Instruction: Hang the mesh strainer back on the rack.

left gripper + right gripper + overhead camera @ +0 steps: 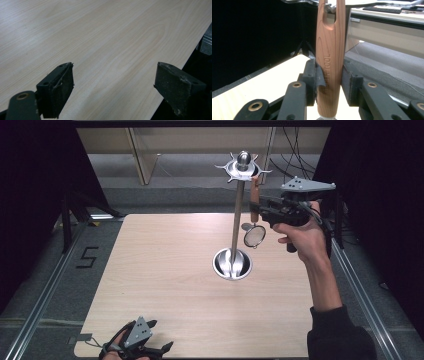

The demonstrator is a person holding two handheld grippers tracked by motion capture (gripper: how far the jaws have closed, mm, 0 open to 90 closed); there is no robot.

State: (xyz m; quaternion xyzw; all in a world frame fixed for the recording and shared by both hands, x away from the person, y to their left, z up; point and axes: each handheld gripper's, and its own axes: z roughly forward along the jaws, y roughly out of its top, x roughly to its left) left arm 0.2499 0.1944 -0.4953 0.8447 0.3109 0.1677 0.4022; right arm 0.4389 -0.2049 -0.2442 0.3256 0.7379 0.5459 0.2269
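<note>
A small strainer with a wooden handle and a round mesh bowl hangs upright, bowl downward, in my right gripper. That gripper is shut on the handle, both pads pressed against its sides. The handle's slotted top sits right by a hook of the rack head; a metal hook shows at the slot. The rack is a tall metal pole on a round base. My left gripper rests open at the table's near left corner, nothing between its pads.
The pale wooden table has metal rails along its left and right sides. Dark curtains hang on both flanks, and cables lie behind the rack. In the left gripper view the table's edge runs close by the right jaw.
</note>
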